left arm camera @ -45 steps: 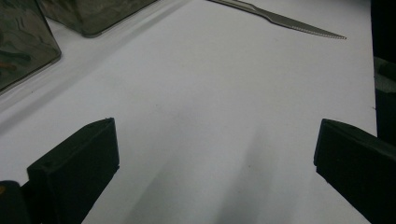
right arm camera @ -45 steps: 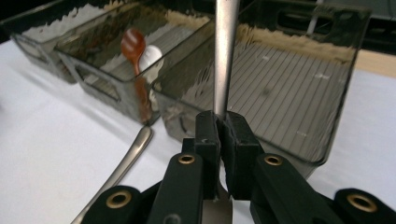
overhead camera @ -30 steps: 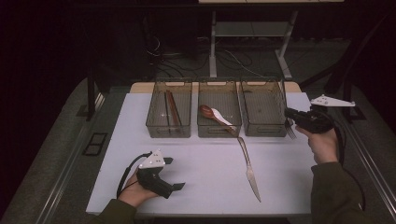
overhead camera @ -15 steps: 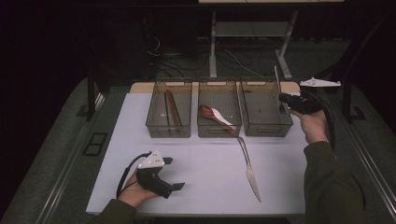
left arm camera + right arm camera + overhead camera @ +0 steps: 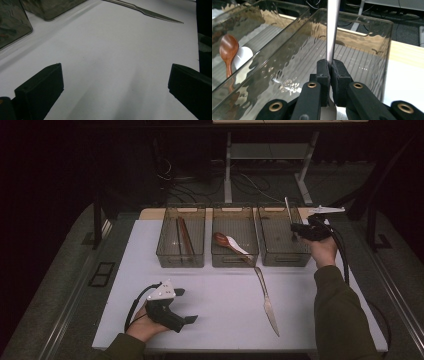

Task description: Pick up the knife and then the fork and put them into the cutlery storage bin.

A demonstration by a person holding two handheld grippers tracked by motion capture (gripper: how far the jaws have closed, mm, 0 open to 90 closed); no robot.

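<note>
My right hand-held gripper (image 5: 329,68) pinches a metal utensil handle (image 5: 332,30) upright over the rightmost clear bin (image 5: 282,237). My left hand-held gripper (image 5: 186,307) rests on the white desk (image 5: 220,305), jaws spread with nothing between them. A knife (image 5: 265,297) lies on the desk; spoons (image 5: 227,242) sit in the middle bin.

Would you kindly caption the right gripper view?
Right gripper holds a metal utensil upright above the clear bin.
</note>
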